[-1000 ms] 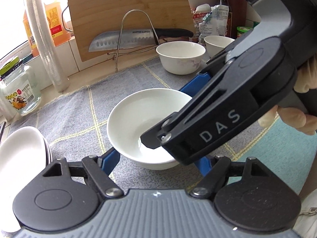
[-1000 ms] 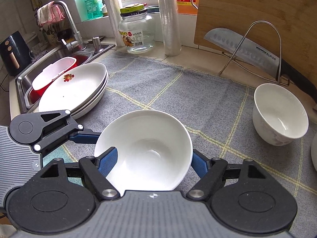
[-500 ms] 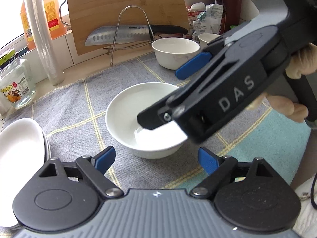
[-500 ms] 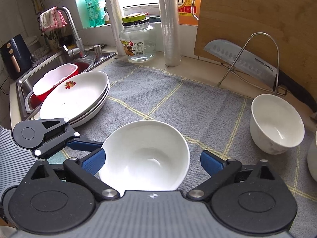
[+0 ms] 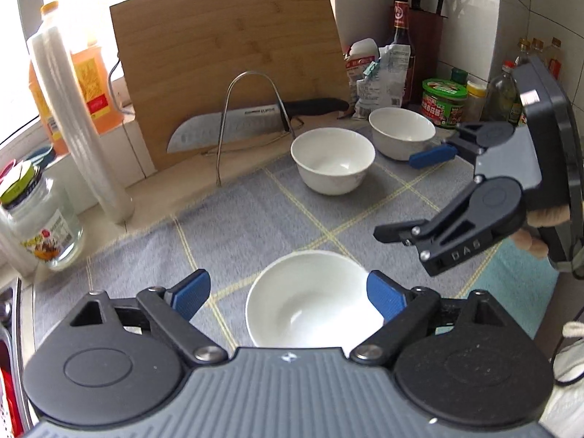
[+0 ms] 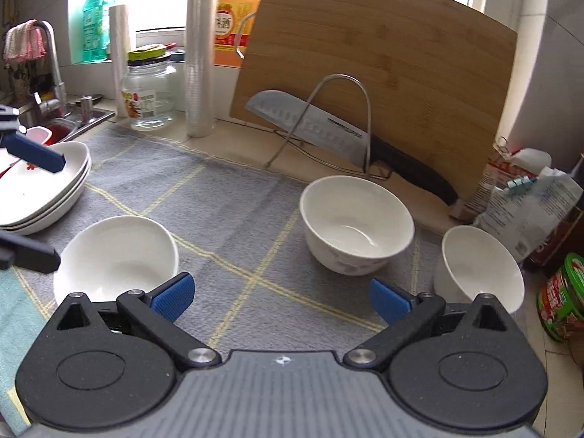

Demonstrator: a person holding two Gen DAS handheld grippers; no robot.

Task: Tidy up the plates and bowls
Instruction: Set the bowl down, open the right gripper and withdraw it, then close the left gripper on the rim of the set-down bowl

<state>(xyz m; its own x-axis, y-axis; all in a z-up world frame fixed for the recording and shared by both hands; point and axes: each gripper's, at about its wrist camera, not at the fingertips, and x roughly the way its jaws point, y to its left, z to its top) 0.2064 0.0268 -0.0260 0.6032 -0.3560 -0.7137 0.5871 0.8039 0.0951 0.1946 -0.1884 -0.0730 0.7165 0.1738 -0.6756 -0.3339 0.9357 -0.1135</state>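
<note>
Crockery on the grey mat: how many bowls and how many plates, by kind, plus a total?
Bowls: 3, near, middle, far right
Plates: 3, judging by the rims of one stack
Total: 6

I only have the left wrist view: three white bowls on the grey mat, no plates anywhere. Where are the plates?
Observer: A stack of white plates sits on the mat's left edge, beside the sink.
Operator: How close is it to the bowl under my left gripper?
Observer: That nearest bowl stands just right of the stack, with a strip of mat between them.
Operator: Are all the bowls plain?
Observer: No, the middle bowl has a faint floral print low on its outer wall.
</note>
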